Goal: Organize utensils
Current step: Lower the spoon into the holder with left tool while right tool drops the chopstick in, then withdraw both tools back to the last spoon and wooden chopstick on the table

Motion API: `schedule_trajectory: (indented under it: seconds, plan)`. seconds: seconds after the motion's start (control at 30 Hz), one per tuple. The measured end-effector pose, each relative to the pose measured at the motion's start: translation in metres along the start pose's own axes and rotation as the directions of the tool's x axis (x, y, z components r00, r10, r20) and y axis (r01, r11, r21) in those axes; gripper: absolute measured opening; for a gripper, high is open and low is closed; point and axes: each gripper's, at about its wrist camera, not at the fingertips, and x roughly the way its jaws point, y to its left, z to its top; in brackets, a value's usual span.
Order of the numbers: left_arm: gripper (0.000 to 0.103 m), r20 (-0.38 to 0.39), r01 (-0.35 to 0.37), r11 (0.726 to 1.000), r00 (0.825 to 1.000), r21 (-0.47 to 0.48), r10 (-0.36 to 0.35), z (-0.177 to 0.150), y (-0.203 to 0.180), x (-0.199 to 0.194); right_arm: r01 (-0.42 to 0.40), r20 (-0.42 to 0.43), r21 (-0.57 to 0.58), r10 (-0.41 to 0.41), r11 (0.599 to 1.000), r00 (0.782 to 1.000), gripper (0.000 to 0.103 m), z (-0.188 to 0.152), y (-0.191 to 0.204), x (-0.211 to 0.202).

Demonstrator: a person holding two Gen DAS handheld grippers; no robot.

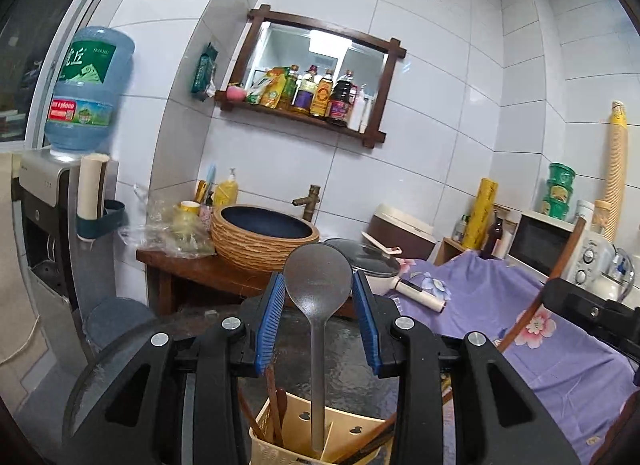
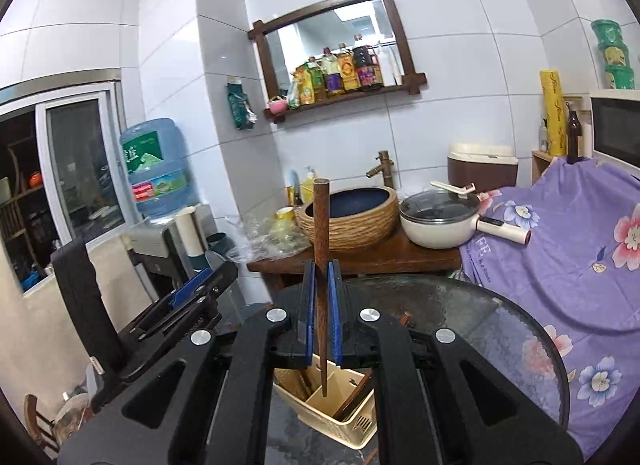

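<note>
A cream utensil holder (image 1: 280, 437) stands on the round glass table, with wooden utensils (image 1: 274, 405) in its compartments. A grey metal spoon (image 1: 318, 293) stands upright in it, bowl up, between the blue pads of my left gripper (image 1: 319, 285), which is open and not touching it. My right gripper (image 2: 321, 277) is shut on a brown wooden chopstick (image 2: 321, 245), held upright with its thin tip down in the holder (image 2: 344, 421). The left gripper also shows in the right wrist view (image 2: 192, 285).
The round glass table (image 2: 500, 325) carries the holder. Behind it are a wooden stand with a woven basin (image 2: 348, 217), a white lidded pot (image 2: 440, 221), a purple floral cloth (image 2: 568, 249), a microwave (image 1: 548, 241), and a water dispenser (image 1: 56, 201).
</note>
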Motion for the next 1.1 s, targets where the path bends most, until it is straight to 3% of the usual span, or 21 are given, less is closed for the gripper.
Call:
schedule_trajectory:
  seconds: [0.23, 0.47, 0.97, 1.1]
  plan:
    - [0.034, -0.016, -0.023, 1.0, 1.0, -0.022, 0.023, -0.034, 0.013, 0.027, 0.048, -0.01, -0.04, -0.049, 0.998, 0.999, 0.007, -0.034, -0.005, 0.026]
    - [0.034, -0.082, -0.021, 1.0, 0.996, -0.003, 0.021, -0.064, 0.016, 0.038, 0.052, -0.061, -0.026, -0.053, 0.998, 0.997, 0.007, -0.072, -0.014, 0.047]
    - [0.035, -0.177, 0.008, 0.999, 0.984, 0.041, 0.0, -0.102, 0.02, 0.038, 0.053, -0.135, 0.006, -0.051, 0.999, 0.989, 0.008, -0.107, -0.029, 0.064]
    - [0.04, -0.186, 0.02, 0.999, 0.982, 0.05, -0.01, -0.105, 0.022, 0.032, 0.065, -0.146, -0.001, -0.064, 0.998, 0.987, 0.012, -0.114, -0.033, 0.063]
